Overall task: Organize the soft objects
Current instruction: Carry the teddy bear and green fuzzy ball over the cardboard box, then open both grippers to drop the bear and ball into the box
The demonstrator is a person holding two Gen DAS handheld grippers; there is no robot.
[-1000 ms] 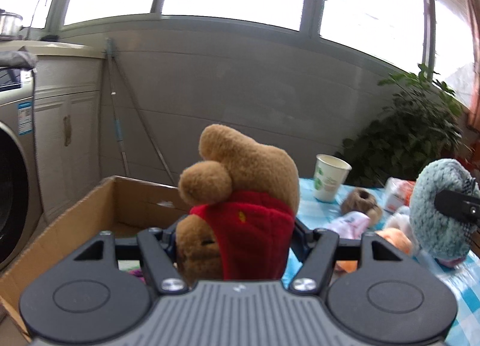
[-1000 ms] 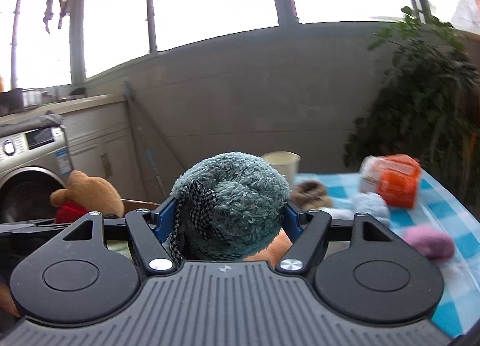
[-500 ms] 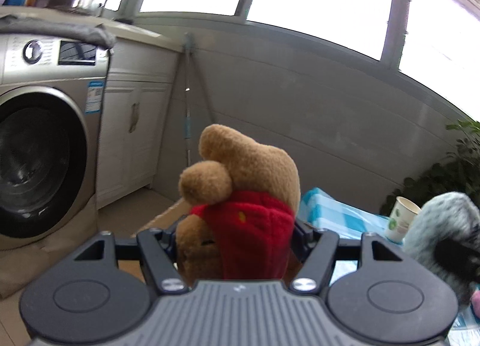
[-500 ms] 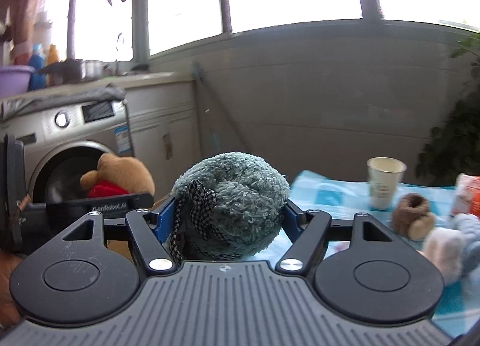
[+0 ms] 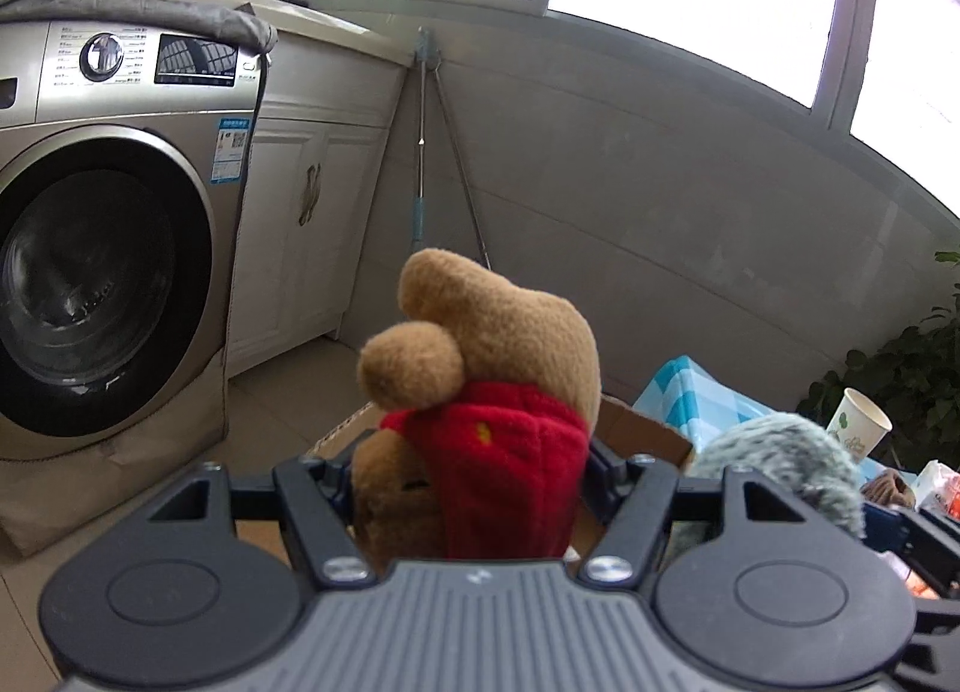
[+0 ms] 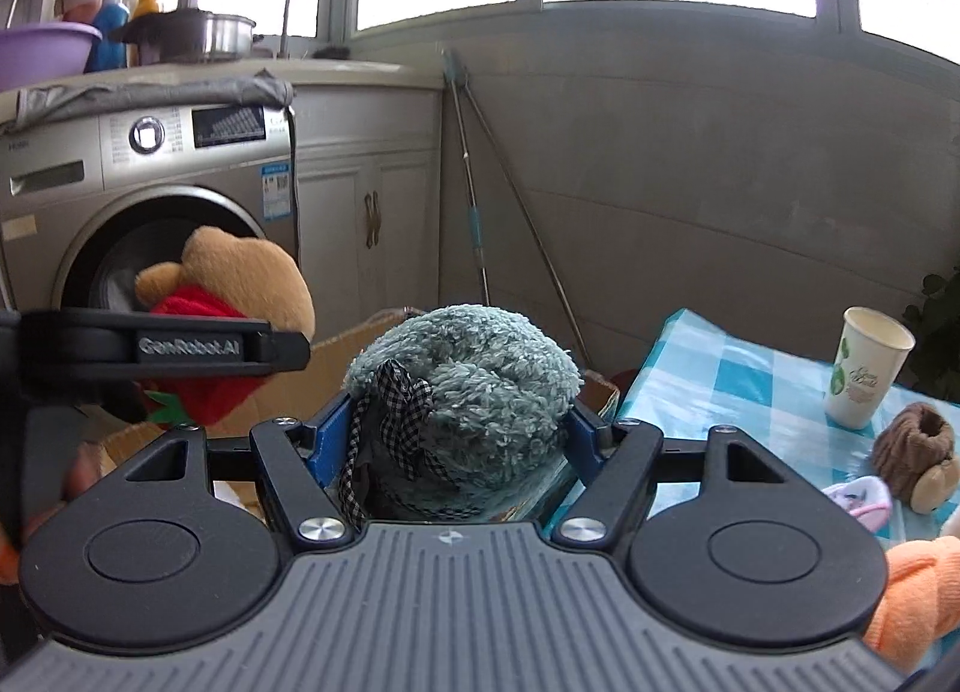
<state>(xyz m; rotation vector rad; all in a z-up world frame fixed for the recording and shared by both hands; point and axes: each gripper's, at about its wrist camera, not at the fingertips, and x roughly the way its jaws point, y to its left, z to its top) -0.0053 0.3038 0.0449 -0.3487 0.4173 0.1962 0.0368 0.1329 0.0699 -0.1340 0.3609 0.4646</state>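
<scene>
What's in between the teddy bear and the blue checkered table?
The cardboard box sits there, open, below the teddy bear and beside the table; the right wrist view shows it best.

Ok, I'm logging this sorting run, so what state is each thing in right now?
Left gripper: shut on the brown plush bear in a red shirt, held up off the table.
Right gripper: shut on the teal fuzzy plush ball with a checked ribbon.
Brown cardboard box: open-topped.
White paper cup: upright on the blue checked tablecloth.
Silver washing machine: door closed.
</scene>
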